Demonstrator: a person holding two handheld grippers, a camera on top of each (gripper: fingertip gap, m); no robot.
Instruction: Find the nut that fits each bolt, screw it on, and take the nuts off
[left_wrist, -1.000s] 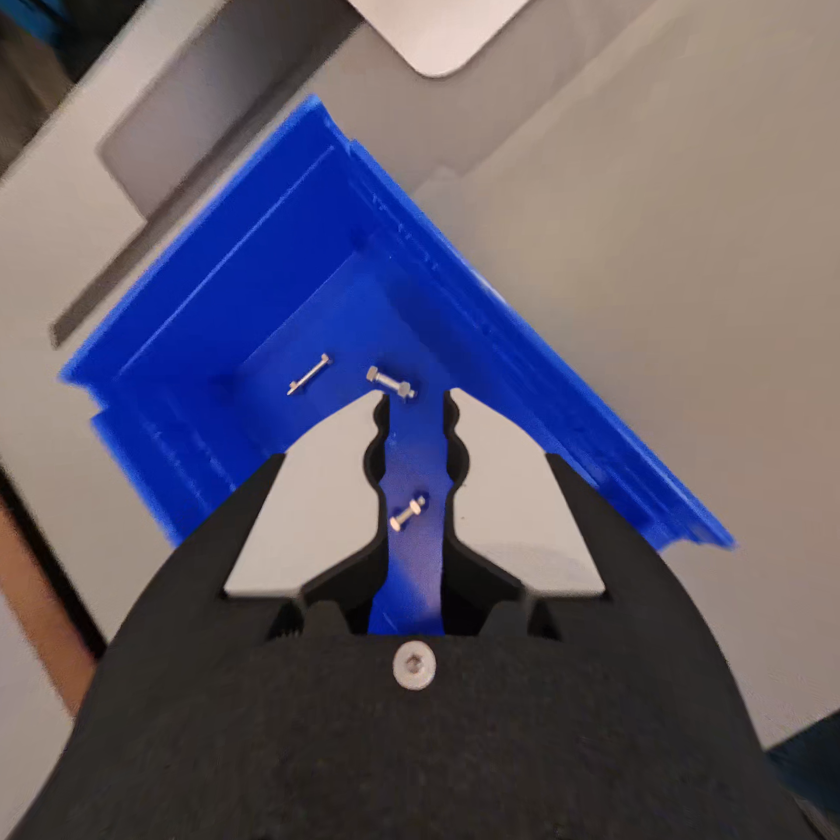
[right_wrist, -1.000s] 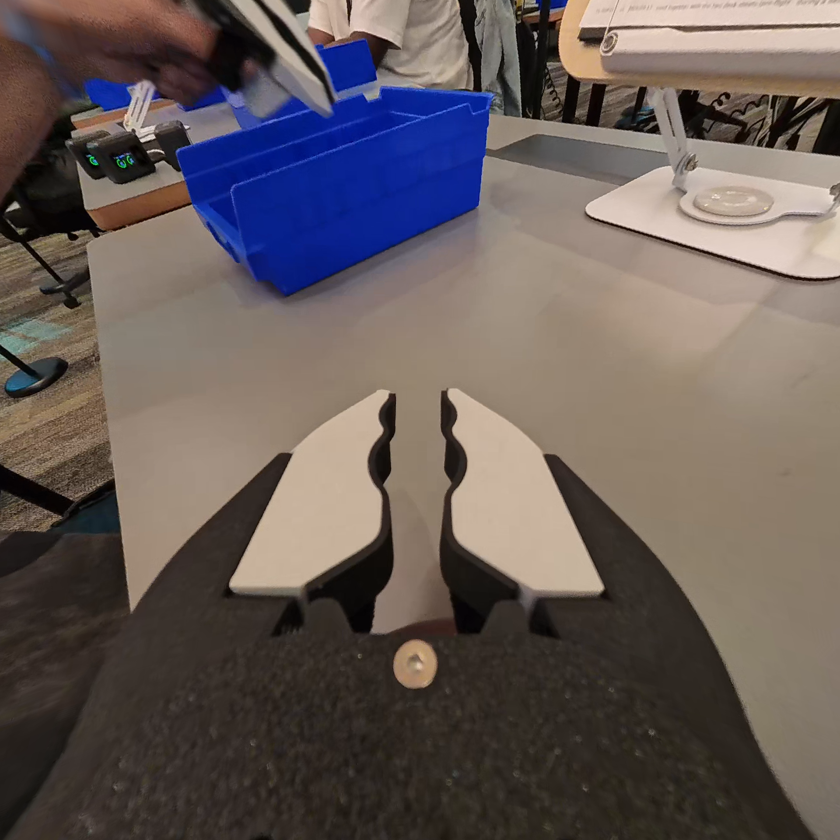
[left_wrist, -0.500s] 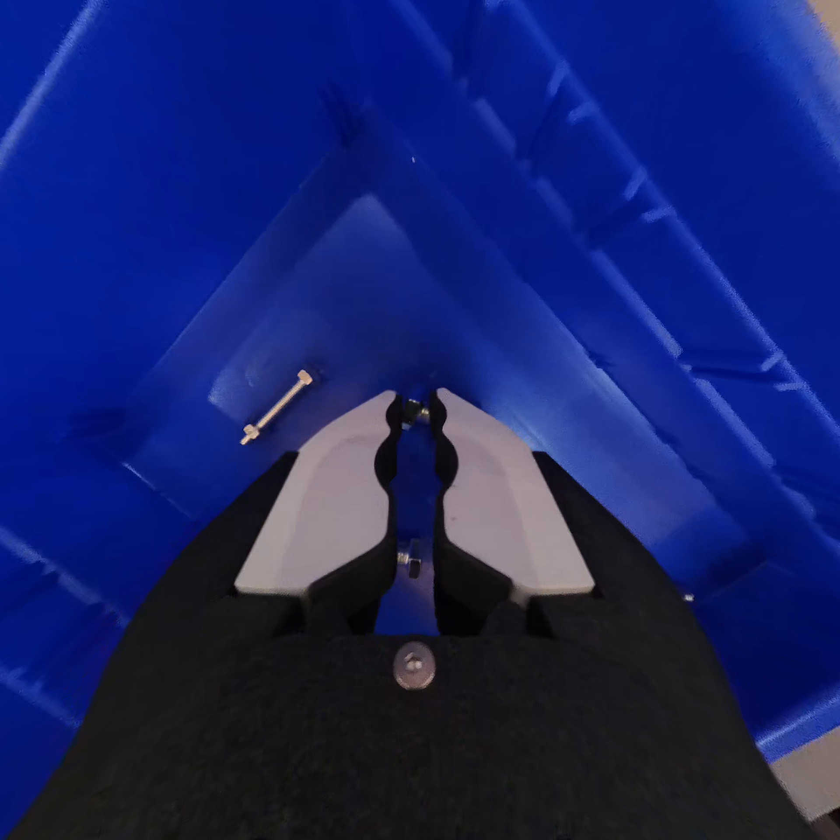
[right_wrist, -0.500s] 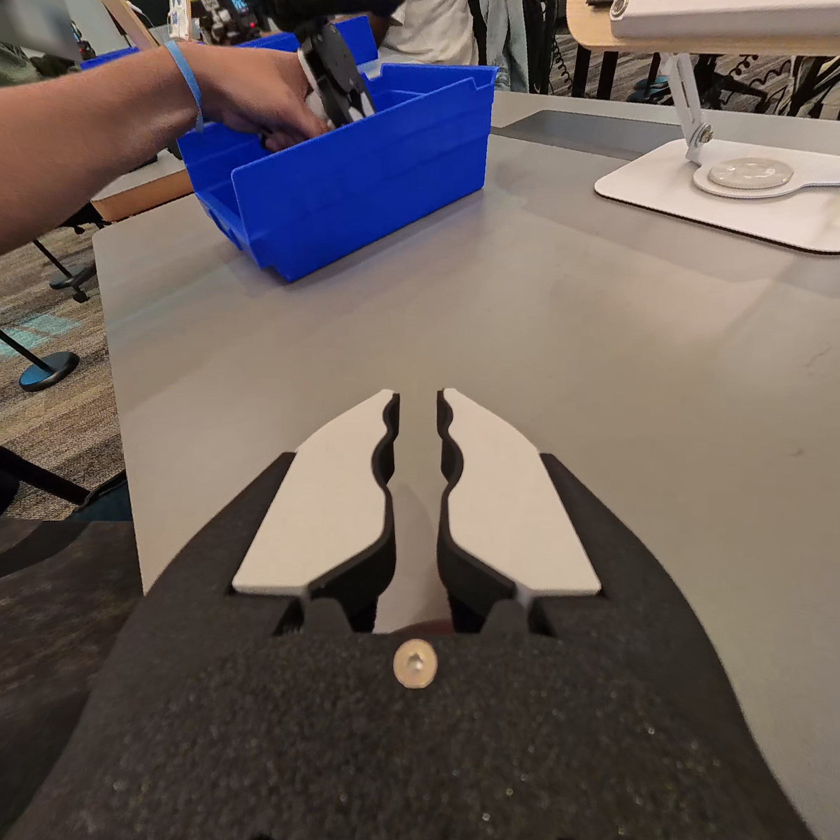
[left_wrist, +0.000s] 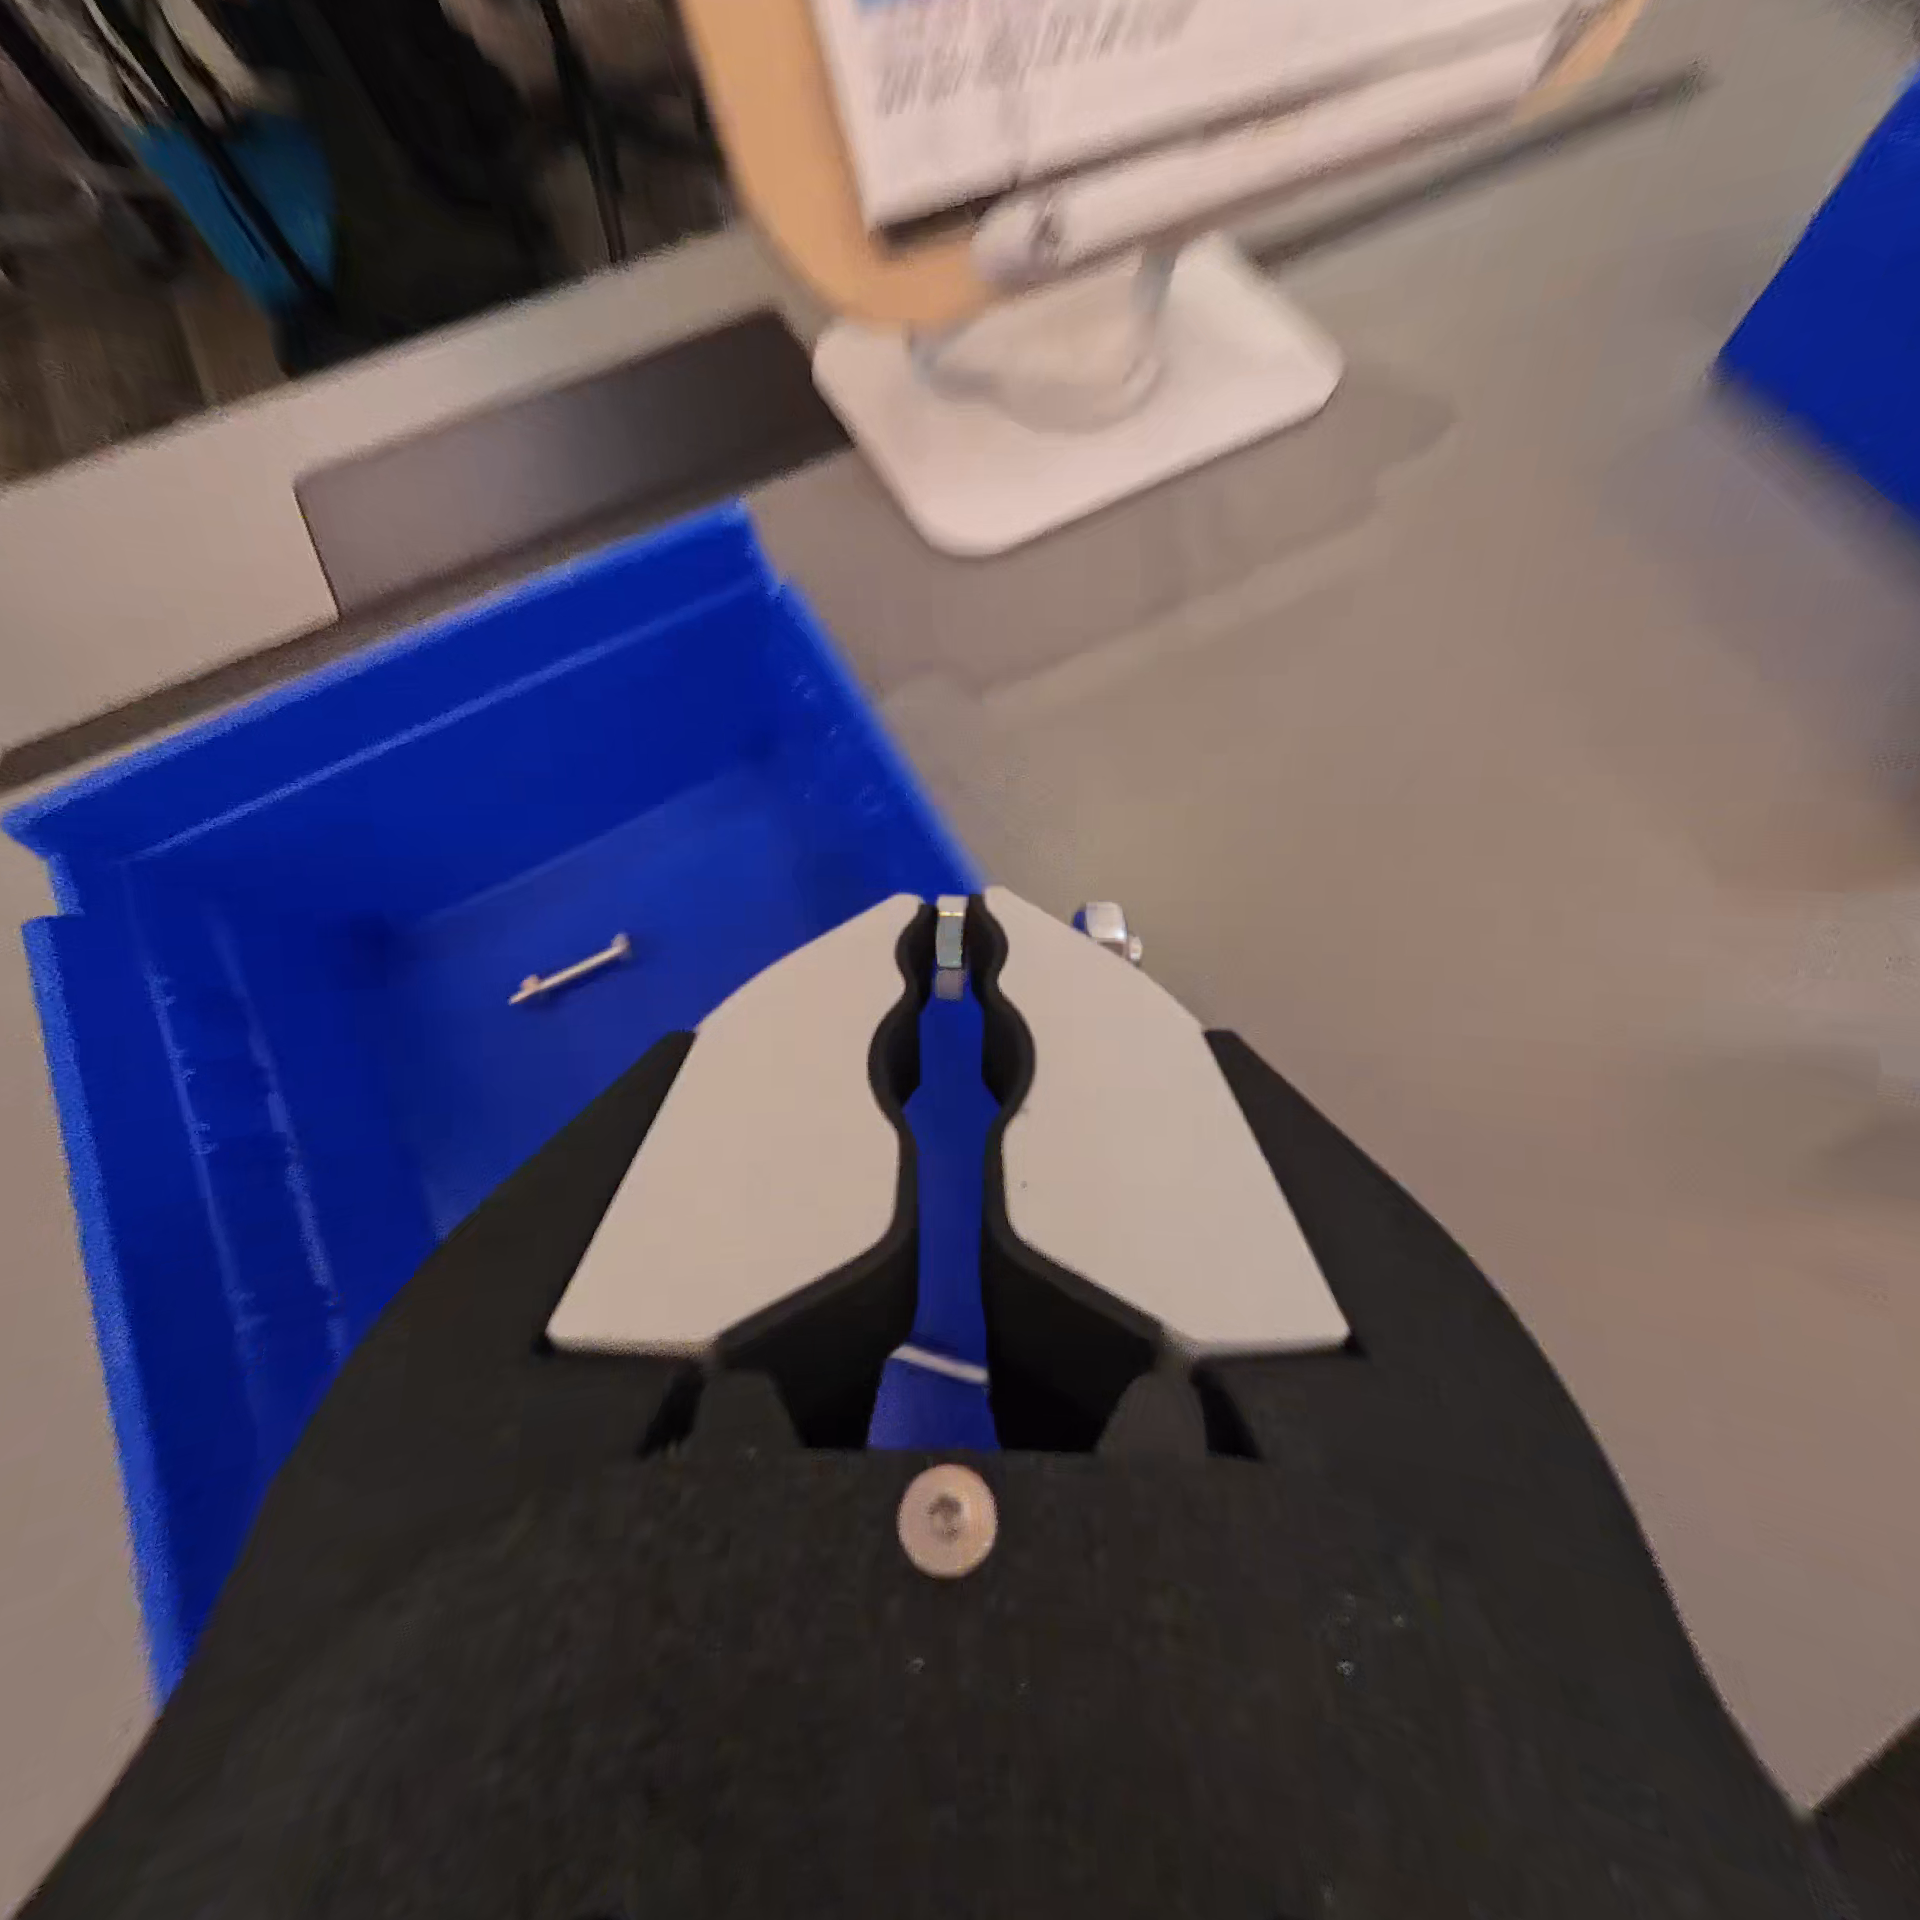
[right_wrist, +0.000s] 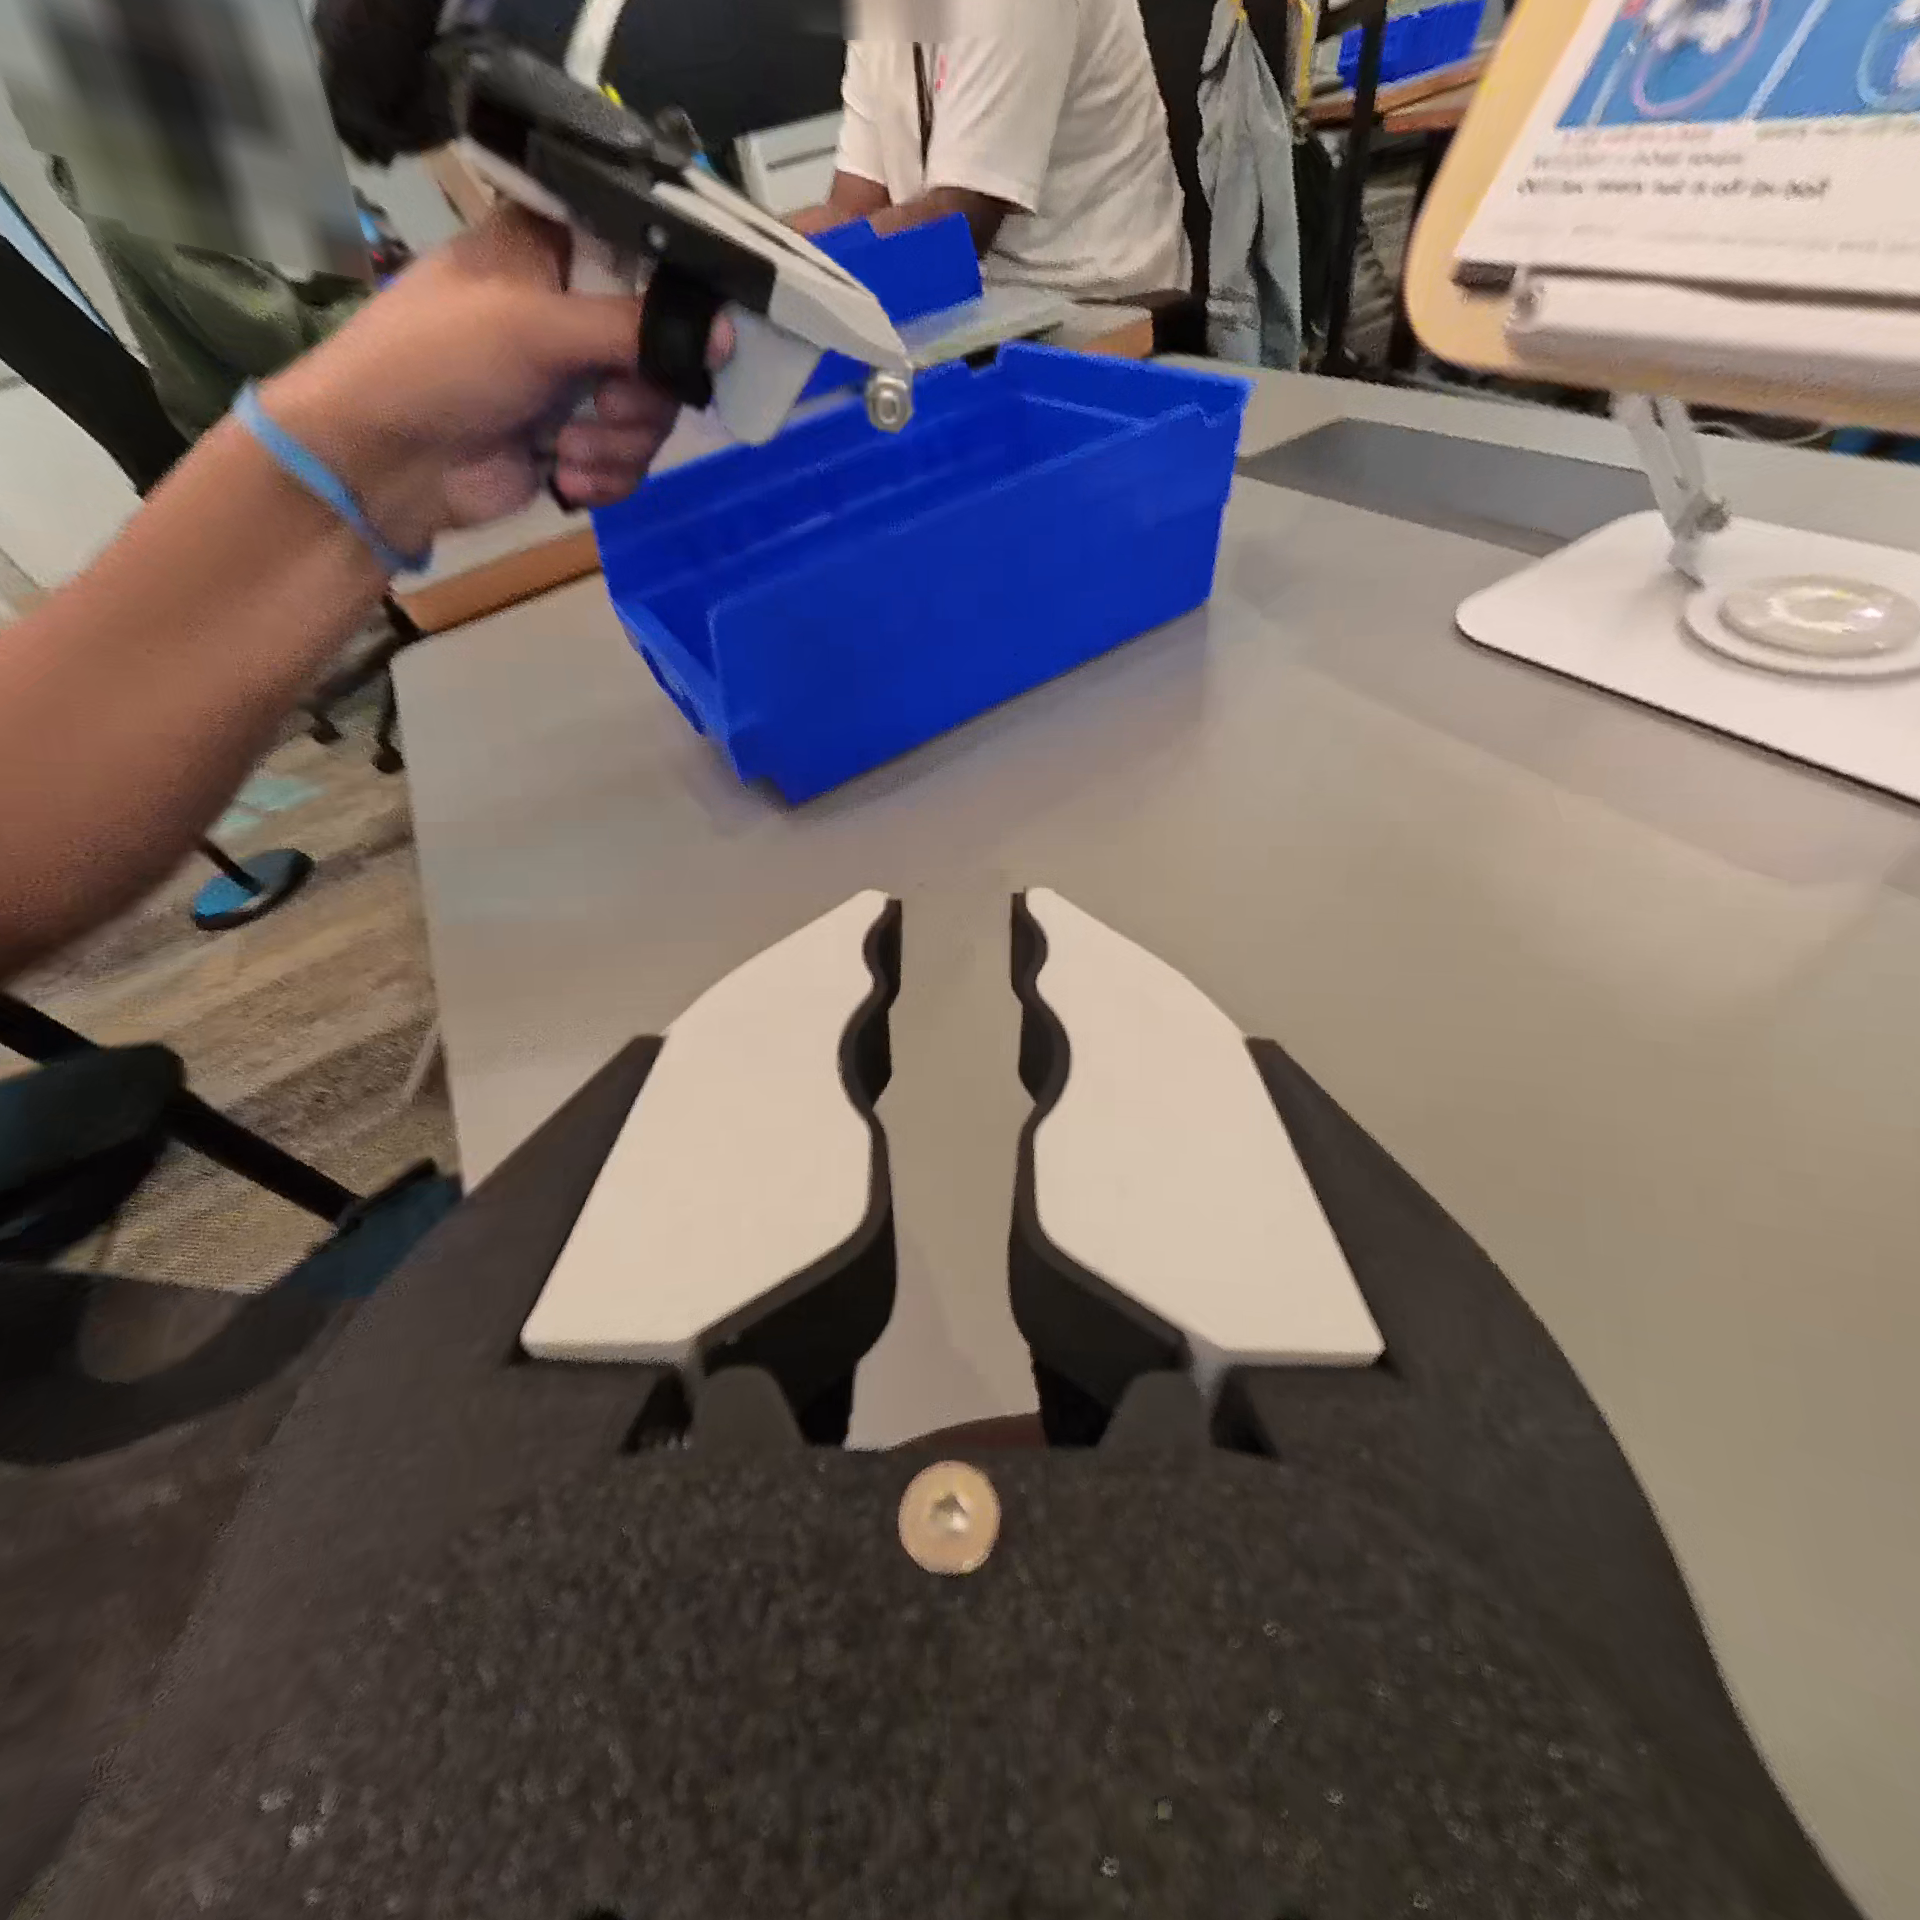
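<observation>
My left gripper (left_wrist: 951, 940) is shut on a short silver bolt with a nut on it (left_wrist: 950, 951); the bolt's hex head (left_wrist: 1108, 928) sticks out to the right of the fingertips. It holds the bolt above the blue bin (left_wrist: 260, 935). A thin long bolt (left_wrist: 569, 971) lies on the bin floor. In the right wrist view the left gripper (right_wrist: 883, 369) shows above the blue bin (right_wrist: 935, 582), with the bolt (right_wrist: 889, 399) at its tip. My right gripper (right_wrist: 956, 914) is open and empty, low over the grey table (right_wrist: 1351, 935).
A white stand base (right_wrist: 1704, 634) with a document holder (right_wrist: 1714, 166) stands at the table's back right; it also shows in the left wrist view (left_wrist: 1070, 416). A person in a white shirt (right_wrist: 1008, 135) is behind the bin. A second blue bin (left_wrist: 1849, 312) is at the right edge. The gap from one gripper's tips to the other's is roughly 25 cm.
My left gripper closed on the short bolt inside the bin and lifted it up out of the bin. My right gripper stayed open over the table.
</observation>
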